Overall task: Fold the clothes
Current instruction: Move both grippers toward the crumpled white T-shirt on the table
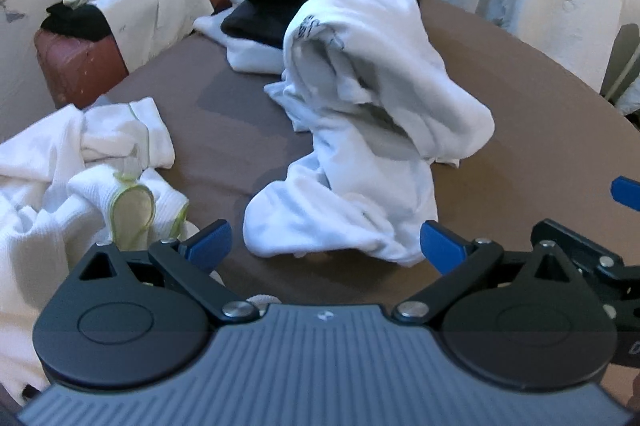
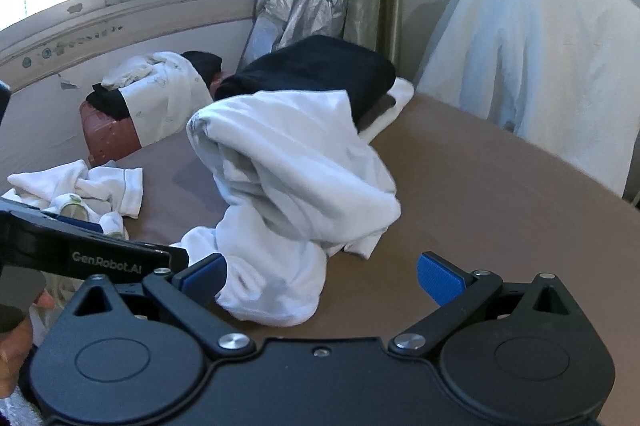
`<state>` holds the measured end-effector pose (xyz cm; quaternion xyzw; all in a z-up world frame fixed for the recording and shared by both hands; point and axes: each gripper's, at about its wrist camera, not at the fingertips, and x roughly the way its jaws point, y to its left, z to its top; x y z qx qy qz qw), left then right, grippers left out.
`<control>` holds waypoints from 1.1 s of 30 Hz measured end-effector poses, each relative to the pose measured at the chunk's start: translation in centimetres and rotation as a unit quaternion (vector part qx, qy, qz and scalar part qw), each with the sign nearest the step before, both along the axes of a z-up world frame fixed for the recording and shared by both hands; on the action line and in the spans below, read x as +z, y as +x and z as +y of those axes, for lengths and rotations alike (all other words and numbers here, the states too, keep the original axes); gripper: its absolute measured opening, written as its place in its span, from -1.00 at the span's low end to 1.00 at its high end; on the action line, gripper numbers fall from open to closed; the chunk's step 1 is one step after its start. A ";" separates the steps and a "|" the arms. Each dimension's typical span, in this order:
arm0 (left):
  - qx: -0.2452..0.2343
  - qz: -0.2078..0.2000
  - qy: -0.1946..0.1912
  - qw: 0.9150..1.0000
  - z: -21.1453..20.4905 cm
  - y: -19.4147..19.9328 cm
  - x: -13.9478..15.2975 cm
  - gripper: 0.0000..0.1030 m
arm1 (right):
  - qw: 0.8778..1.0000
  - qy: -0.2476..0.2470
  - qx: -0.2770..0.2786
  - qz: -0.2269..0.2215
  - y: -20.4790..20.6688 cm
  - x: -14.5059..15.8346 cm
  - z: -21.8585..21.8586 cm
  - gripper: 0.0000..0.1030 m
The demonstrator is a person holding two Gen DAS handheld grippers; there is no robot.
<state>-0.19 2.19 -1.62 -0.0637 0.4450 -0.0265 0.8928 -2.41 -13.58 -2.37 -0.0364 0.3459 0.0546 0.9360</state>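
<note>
Since the white shirt lies crumpled on the counter just ahead of both wide-open, empty hand-held grippers, left and right, we judge it soft, light, floppy; pinch a hem edge.

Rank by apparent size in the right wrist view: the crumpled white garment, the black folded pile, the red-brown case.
1. crumpled white garment, though being nearest the camera inflates it.
2. black folded pile.
3. red-brown case, partly covered by clothes.
</note>
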 end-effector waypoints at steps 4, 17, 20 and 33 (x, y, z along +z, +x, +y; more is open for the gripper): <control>0.003 0.003 -0.011 1.000 0.5 0.1 -0.2 0.97 | 1.000 0.009 -0.003 0.004 -0.2 -0.2 -0.2 1.00; -0.002 0.007 -0.012 1.000 0.0 0.2 -0.1 0.97 | 1.000 0.005 -0.005 -0.001 -0.4 -0.4 -0.2 1.00; -0.004 0.008 -0.011 1.000 -0.1 0.1 -0.2 0.97 | 1.000 0.004 -0.006 0.000 -0.3 -0.4 -0.3 1.00; -0.001 0.016 -0.005 1.000 0.0 0.5 -1.1 0.99 | 1.000 -0.007 0.028 0.009 -0.4 -1.8 0.5 0.93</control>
